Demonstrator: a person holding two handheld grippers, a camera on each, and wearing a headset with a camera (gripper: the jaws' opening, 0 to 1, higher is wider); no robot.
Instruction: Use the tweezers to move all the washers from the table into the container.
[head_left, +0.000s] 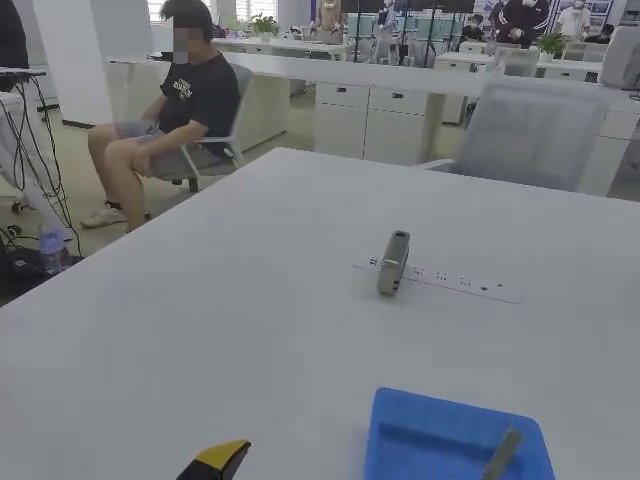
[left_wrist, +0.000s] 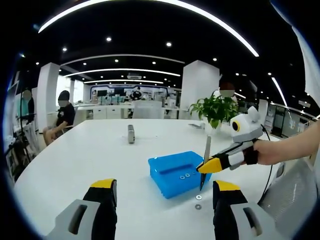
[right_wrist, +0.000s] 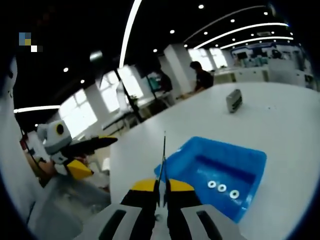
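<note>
Beside container (left_wrist: 172, 189): two washers (left_wrist: 198, 198) | right tongs (right_wrist: 162, 186) clamp tweezers (right_wrist: 163, 150) above | left tongs (left_wrist: 165, 184) apart

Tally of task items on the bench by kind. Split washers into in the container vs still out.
container: 1
washers inside it: 3
loose washers on the table: 2
tweezers: 1
total: 7

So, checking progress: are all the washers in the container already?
No, two washers lie on the table beside the container.
</note>
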